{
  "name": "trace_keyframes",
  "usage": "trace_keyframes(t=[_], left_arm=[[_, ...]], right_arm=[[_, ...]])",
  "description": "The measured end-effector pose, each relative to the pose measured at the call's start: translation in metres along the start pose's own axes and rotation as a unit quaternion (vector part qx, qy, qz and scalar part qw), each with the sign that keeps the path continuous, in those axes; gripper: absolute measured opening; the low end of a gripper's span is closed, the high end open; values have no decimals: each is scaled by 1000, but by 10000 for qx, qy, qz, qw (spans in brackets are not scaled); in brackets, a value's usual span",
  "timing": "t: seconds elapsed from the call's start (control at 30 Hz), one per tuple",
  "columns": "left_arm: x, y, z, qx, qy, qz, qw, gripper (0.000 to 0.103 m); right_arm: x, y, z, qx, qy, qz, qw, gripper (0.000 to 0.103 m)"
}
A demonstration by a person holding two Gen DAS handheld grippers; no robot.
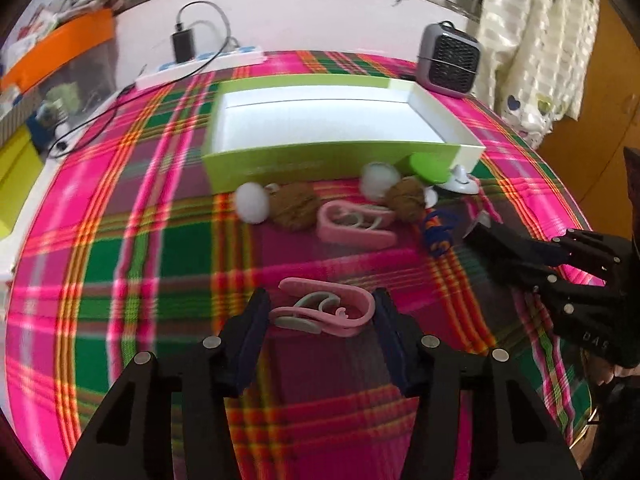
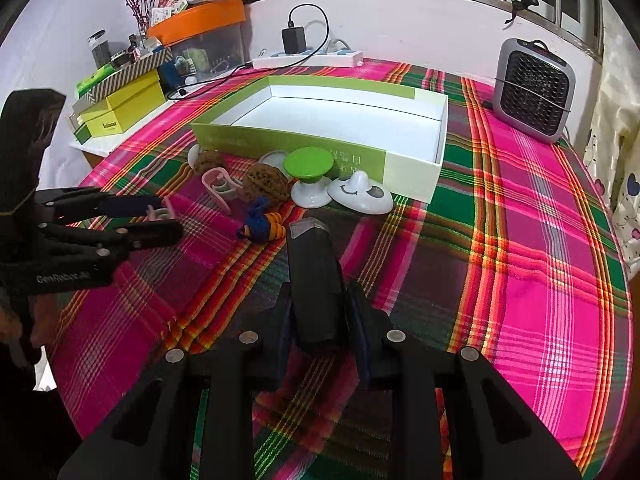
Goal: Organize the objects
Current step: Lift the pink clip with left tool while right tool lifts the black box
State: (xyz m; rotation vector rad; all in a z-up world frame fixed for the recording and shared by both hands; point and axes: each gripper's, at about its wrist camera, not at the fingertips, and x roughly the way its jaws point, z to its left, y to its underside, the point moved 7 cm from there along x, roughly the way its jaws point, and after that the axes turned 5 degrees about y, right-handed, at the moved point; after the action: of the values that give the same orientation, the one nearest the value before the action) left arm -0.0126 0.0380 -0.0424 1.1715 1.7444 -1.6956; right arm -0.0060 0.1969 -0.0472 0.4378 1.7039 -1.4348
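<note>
My left gripper (image 1: 322, 300) is shut on a pink clip (image 1: 352, 320), its pads pressing on both ends just above the plaid cloth. In the right wrist view, the left gripper (image 2: 166, 218) sits at the left with pink showing between its fingers. My right gripper (image 2: 318, 296) is shut on a black oblong device (image 2: 312, 272) with a clear tip, pointing toward the green-and-white open box (image 2: 280, 140). In front of the box lie a second pink clip (image 1: 352, 224), two walnuts (image 1: 296, 208), white balls (image 1: 252, 202), a blue-orange knitted toy (image 2: 262, 224), a green-topped knob (image 2: 308, 176) and a white dome (image 2: 360, 196).
A grey heater (image 2: 534, 92) stands at the back right of the table. A power strip (image 2: 308, 58) with a charger lies behind the box. Yellow boxes (image 2: 120, 112) and an orange-lidded bin (image 2: 196, 20) crowd the left side. A curtain (image 1: 532, 40) hangs at the right.
</note>
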Motion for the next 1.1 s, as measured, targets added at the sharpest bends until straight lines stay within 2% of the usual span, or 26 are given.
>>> trace_keyframes(t=[0.2, 0.5, 0.63, 0.9, 0.93, 1.0, 1.1], left_arm=[[-6, 7, 11, -176, 27, -116, 9998, 51], [-2, 2, 6, 14, 81, -223, 9997, 51], [-2, 1, 4, 14, 147, -240, 9996, 51], [0, -2, -2, 50, 254, -290, 9992, 51], [0, -2, -3, 61, 276, -292, 9992, 51], [0, -3, -5, 75, 320, -306, 9990, 51], [-3, -5, -9, 116, 367, -358, 9986, 51]], right_arm=[[0, 0, 0, -39, 39, 20, 10000, 27], [0, 1, 0, -87, 92, 75, 9999, 27], [0, -1, -1, -119, 157, 90, 9998, 36], [8, -8, -4, -32, 163, 122, 9998, 37], [8, -8, -3, -55, 171, 104, 9998, 37], [7, -8, -1, -83, 169, 87, 9998, 24], [3, -8, 3, -131, 165, 13, 9998, 24]])
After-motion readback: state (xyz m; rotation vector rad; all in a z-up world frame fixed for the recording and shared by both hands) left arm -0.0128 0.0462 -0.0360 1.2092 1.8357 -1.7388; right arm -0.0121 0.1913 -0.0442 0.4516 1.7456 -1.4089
